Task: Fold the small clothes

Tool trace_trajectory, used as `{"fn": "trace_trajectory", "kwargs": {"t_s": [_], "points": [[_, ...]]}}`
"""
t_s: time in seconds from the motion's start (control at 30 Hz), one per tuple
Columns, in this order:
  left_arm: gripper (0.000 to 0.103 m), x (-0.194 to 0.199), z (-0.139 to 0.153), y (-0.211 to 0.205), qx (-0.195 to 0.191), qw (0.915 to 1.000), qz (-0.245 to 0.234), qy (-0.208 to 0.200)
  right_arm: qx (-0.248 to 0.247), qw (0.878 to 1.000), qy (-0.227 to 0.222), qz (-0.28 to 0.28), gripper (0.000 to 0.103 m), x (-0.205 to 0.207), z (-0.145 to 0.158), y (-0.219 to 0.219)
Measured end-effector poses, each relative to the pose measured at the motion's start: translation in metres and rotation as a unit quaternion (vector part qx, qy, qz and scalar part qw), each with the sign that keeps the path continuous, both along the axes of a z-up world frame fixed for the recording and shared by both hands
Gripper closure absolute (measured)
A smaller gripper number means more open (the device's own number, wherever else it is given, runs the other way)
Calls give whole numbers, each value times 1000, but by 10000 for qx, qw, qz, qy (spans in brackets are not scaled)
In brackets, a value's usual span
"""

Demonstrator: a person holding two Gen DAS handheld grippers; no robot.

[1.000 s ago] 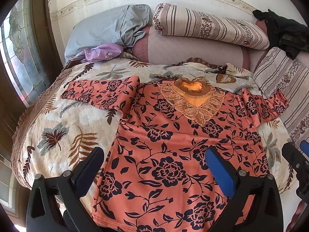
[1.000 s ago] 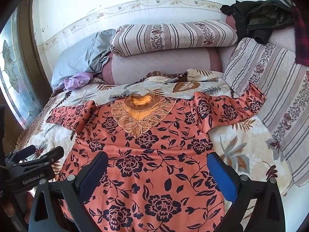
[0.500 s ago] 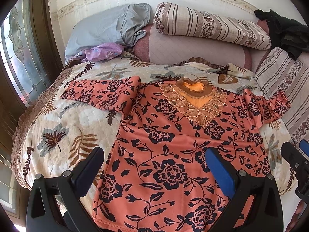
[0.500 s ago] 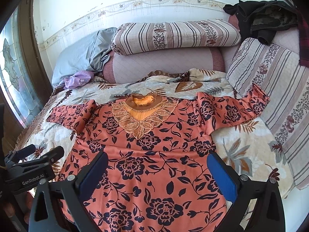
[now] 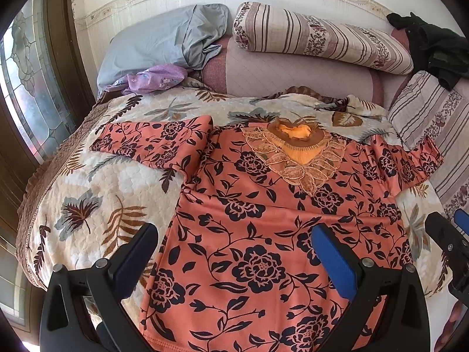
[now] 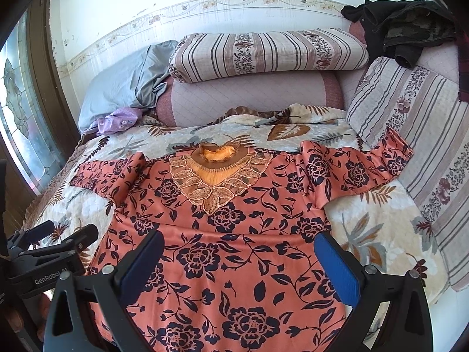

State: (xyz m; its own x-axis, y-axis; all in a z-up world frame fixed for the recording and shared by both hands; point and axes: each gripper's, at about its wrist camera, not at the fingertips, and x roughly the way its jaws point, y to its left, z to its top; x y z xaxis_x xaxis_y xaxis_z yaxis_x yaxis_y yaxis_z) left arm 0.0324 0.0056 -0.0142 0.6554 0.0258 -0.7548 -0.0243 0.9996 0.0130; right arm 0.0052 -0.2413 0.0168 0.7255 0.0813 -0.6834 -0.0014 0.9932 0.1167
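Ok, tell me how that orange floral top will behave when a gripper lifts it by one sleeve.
The floral top lies flat with soft creases, so it will probably droop limply. Its knit looks thin and light. The lace collar may be slightly stiffer and could snag.

The quilted bedspread (image 5: 96,182) lies bare along its left edge, between the floral top (image 5: 263,234) and the wooden window frame (image 5: 58,58), leaving room for a gripper beside the left sleeve. At the right edge a narrower bare strip (image 6: 378,220) runs between the top's side and the striped cushion (image 6: 425,146), which the right sleeve's cuff touches. The far edge is walled off by the pink bolster (image 6: 249,99), the striped pillow (image 6: 263,52), a grey pillow (image 5: 164,38) and a crumpled purple cloth (image 5: 152,77). Both grippers, the left gripper (image 5: 234,252) and the right gripper (image 6: 240,261), hang spread wide over the near edge, close side by side.
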Motion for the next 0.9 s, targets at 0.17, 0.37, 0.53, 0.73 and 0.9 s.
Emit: {"fn": "trace_trajectory", "kwargs": {"t_s": [0.17, 0.37, 0.53, 0.73, 0.9], "points": [[0, 4, -3, -3, 23, 10000, -12, 26, 8, 10000, 9, -4, 0, 2, -2, -1], [0, 8, -6, -6, 33, 10000, -30, 40, 42, 10000, 35, 5, 0, 7, -5, -4], [0, 12, -9, -8, 38, 10000, -38, 66, 44, 10000, 62, 25, 0, 12, -9, -3], [0, 19, -15, -10, 43, 9999, -46, 126, 71, 9999, 99, 34, 0, 17, -15, -6], [0, 34, -44, -1, 58, 9996, 61, 282, 116, 9990, 413, 79, 0, 23, -43, -24]]}}
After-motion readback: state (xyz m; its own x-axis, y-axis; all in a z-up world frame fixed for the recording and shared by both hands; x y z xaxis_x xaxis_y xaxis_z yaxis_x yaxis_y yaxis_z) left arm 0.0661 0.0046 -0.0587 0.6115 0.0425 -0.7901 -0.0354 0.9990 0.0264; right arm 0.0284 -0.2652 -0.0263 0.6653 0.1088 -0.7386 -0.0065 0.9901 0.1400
